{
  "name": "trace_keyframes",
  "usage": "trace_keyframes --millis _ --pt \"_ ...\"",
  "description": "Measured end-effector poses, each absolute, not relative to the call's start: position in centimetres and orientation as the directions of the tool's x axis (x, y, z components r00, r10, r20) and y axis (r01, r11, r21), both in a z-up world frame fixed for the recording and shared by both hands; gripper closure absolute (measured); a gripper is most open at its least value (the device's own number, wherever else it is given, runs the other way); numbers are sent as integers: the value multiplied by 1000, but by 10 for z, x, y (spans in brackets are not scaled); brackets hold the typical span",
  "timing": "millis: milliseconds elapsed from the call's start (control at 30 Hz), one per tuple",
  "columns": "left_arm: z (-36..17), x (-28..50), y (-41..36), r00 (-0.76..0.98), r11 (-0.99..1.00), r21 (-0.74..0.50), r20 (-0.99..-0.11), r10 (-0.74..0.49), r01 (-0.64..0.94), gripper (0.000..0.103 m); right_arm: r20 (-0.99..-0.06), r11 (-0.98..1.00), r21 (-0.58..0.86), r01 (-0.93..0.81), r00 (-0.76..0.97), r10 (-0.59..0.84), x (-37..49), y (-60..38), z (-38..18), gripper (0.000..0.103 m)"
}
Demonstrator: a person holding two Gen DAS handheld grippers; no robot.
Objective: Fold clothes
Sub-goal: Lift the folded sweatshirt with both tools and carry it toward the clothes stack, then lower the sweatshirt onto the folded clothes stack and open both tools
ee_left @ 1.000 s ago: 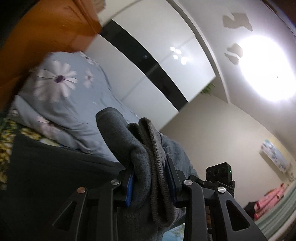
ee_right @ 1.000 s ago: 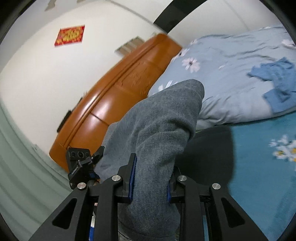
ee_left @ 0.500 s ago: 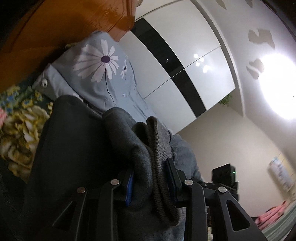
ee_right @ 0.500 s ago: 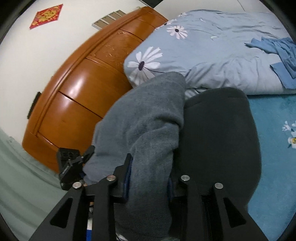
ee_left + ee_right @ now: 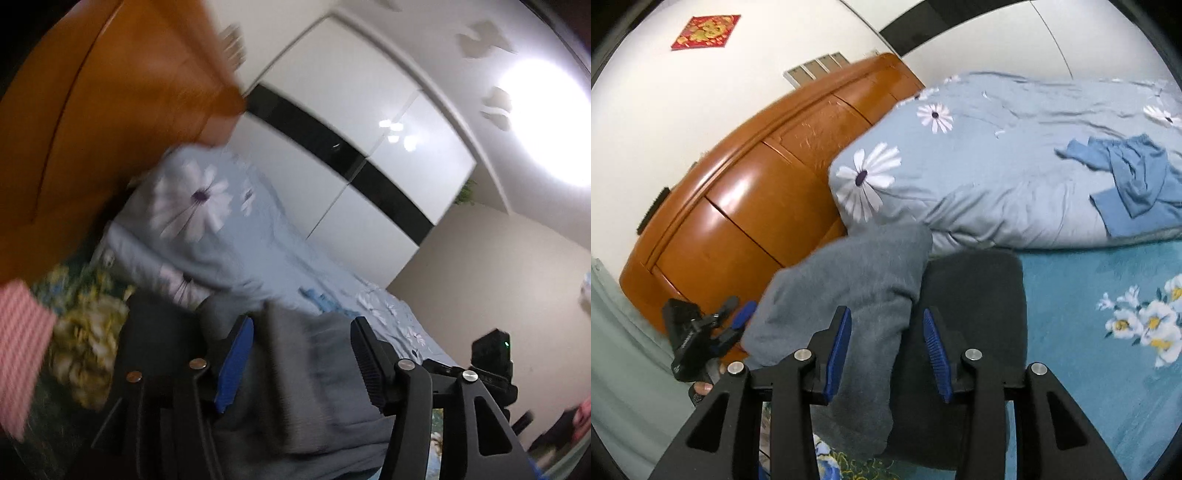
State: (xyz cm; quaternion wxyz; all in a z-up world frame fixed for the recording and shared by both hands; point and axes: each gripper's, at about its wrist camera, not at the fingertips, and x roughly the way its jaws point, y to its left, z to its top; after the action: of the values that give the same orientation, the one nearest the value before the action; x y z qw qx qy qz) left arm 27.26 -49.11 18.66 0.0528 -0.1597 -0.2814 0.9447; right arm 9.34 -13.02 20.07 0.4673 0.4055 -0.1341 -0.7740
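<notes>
My left gripper [image 5: 301, 360] is opening, its blue ribbed fingers [image 5: 236, 363] clear of the soft grey fleece garment [image 5: 317, 373] between them, though blur hides the edges. My right gripper [image 5: 886, 350] is opening too, angled down, the fleece [image 5: 857, 295] loose between its pads, draped over a dark folded garment [image 5: 975, 295] on the bed [image 5: 1082, 328]. At 12 o'clock lies a daisy-print duvet [image 5: 997, 173].

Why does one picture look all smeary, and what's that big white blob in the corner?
Left wrist view: smeared by motion blur, worst on the wooden headboard and daisy quilt; the blob is the ceiling lamp, glaring pure white. Right wrist view: mostly sharp, shiny glare patches on the headboard, the fisheye lens bending everything, dark corners.
</notes>
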Motion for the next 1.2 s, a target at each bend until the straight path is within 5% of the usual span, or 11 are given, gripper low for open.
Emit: trace_keyframes --millis 233,333,633,867,1133,1200 --pt "173 237 -437 -898 -936 -350 -394 195 -49 42 -519 -490 501 714 -206 -830 122 -159 198 61" --pt "157 227 -437 -877 -937 -349 -445 185 -20 42 -553 -513 453 729 -222 -803 127 -170 189 59" --pt "157 234 -442 -889 -908 -419 -406 211 -24 41 -548 -527 470 708 -234 -803 128 -162 183 59" --pt "181 276 -403 -931 -944 -313 -366 21 102 22 -475 -512 436 741 -293 -829 167 -116 196 56" --pt "144 306 -356 -911 -926 -243 -368 -187 288 12 -555 -613 259 746 -404 -727 211 -94 160 52" --pt "131 306 -345 -892 -926 -199 -392 -225 321 9 -567 -632 212 745 -433 -701 221 -93 148 44"
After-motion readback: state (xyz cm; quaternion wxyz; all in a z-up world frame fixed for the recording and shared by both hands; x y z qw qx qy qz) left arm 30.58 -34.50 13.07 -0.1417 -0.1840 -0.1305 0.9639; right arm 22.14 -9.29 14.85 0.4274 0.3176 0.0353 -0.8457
